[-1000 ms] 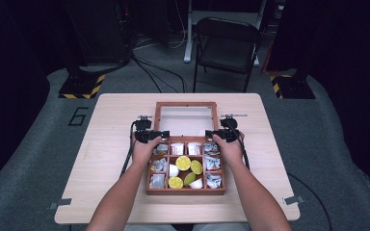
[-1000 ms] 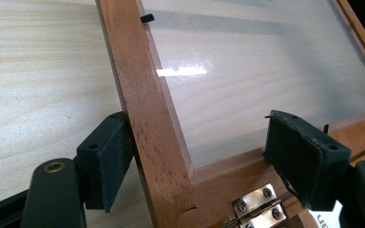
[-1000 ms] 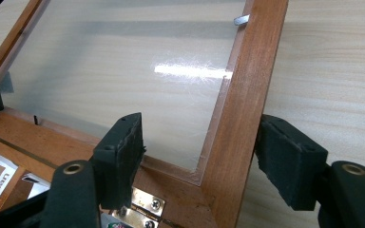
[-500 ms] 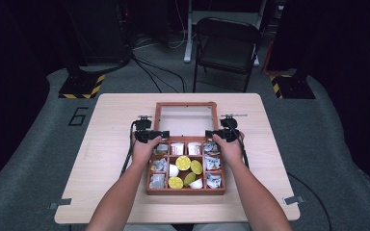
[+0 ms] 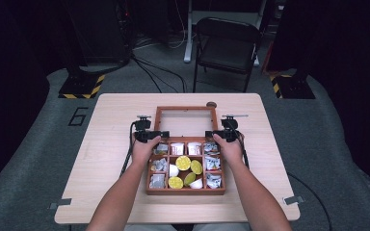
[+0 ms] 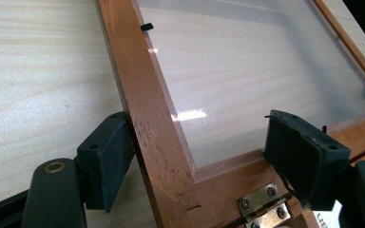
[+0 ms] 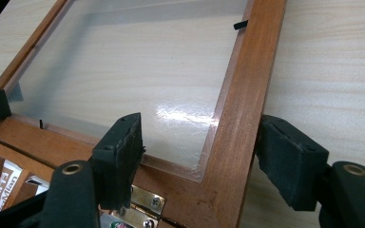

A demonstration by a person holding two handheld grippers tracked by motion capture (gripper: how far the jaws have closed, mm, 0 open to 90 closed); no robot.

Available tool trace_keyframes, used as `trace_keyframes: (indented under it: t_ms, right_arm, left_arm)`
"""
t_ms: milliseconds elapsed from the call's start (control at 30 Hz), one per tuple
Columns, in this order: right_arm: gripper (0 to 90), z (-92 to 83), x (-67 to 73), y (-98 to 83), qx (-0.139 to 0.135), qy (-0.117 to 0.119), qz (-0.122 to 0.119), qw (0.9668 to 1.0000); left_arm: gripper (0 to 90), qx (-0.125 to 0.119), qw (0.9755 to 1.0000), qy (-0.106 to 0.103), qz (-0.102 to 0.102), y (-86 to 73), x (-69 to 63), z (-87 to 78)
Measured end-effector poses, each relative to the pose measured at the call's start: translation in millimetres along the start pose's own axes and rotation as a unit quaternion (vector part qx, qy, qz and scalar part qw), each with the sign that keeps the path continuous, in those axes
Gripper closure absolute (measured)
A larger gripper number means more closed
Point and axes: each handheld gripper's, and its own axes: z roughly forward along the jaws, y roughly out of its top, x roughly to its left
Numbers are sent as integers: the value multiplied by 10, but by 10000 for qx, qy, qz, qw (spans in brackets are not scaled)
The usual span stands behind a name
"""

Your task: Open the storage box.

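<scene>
At frame centre, the left gripper [image 5: 150, 135] and right gripper [image 5: 220, 135] straddle, jaws spread, the side rails of the glass-paned brown wooden lid [image 5: 186, 121], open on the pale surface [image 5: 106, 144].

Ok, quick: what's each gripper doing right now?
Left gripper: open, straddling the glass-paned wooden lid at its side rail.
Right gripper: open, straddling the opposite rail.

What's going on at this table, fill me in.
A person holds a two-jaw gripper in each hand at the hinged lid of a wooden compartment box, which lies open and flat on the table. The left gripper straddles the lid's left frame rail near the hinge; the right gripper straddles the right rail. Both sets of jaws stand open around the wood. The compartments hold packets, cups and lemon slices.
</scene>
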Motion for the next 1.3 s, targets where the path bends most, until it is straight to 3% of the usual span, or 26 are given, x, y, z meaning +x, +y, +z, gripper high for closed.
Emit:
trace_keyframes:
  t_ms: [400, 533, 833, 1067, 1233, 1300]
  right_arm:
    - [325, 14, -19, -2, 58, 34, 120, 9999]
    - [325, 23, -23, -4, 126, 67, 280, 9995]
    - [325, 27, -26, -7, 107, 69, 298, 9995]
    - [353, -14, -34, -13, 144, 37, 374, 9992]
    - [357, -100, -31, 3, 60, -114, 164, 9998]
    - [360, -181, -14, 21, -35, -163, -56, 9998]
  left_arm:
    - [251, 38, 9999, 16, -96, -2, 6, 6]
    - [246, 58, 9999, 45, -154, -2, 7, 8]
    - [249, 44, 9999, 79, -113, -4, 9, 4]
    - [292, 35, 9997, 48, -228, -4, 31, -42]
    - [310, -107, 9998, 48, -151, 18, 55, -124]
    - [312, -175, 9997, 12, -182, 28, 66, -174]
